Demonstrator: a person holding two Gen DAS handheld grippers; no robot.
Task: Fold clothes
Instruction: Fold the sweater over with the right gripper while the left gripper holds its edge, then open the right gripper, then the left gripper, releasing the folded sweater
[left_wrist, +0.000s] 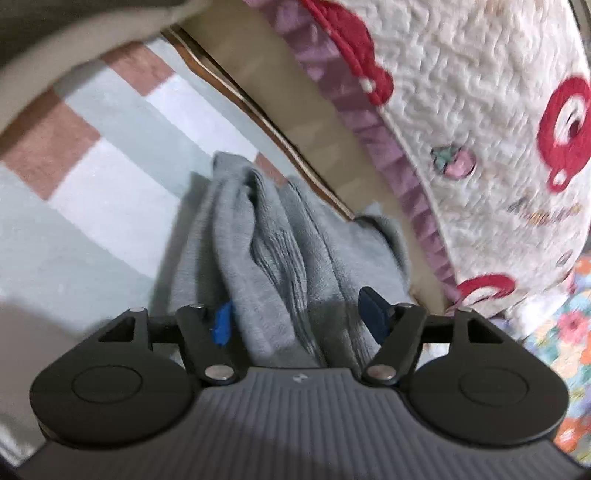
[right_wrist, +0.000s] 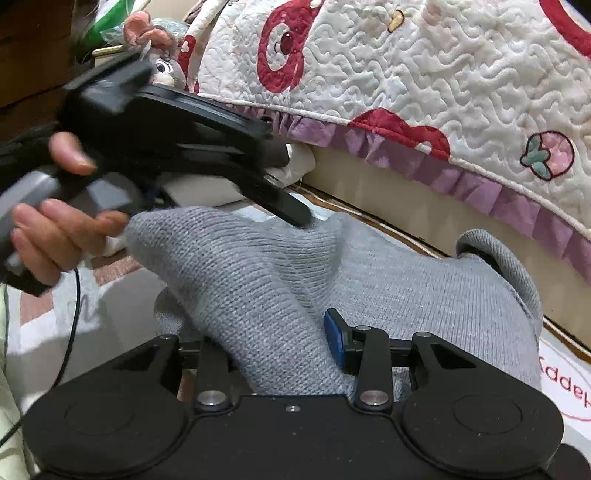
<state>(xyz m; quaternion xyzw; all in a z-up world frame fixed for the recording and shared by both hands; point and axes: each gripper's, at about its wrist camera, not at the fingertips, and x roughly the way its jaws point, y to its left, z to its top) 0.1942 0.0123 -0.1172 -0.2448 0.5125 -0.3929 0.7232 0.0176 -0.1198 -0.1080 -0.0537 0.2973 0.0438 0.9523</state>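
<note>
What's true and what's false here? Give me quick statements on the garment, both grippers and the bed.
1. The knit garment is gray. True.
2. It lies on the quilt. False: it is down on the rug beside the bed.
3. The left gripper has its jaws wide apart. True.
4. The right gripper is empty. False: a fold of the garment sits between its fingers.
5. The quilt's ruffle is green. False: purple.

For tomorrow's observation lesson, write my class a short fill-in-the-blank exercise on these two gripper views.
1. The knitted garment being folded is ____ in colour.
2. The frill along the quilted bedcover is ____.
3. The pads on the right gripper are ____.
4. The stuffed toy has ____ ears.

Missing words: grey; purple; blue; pink
</note>
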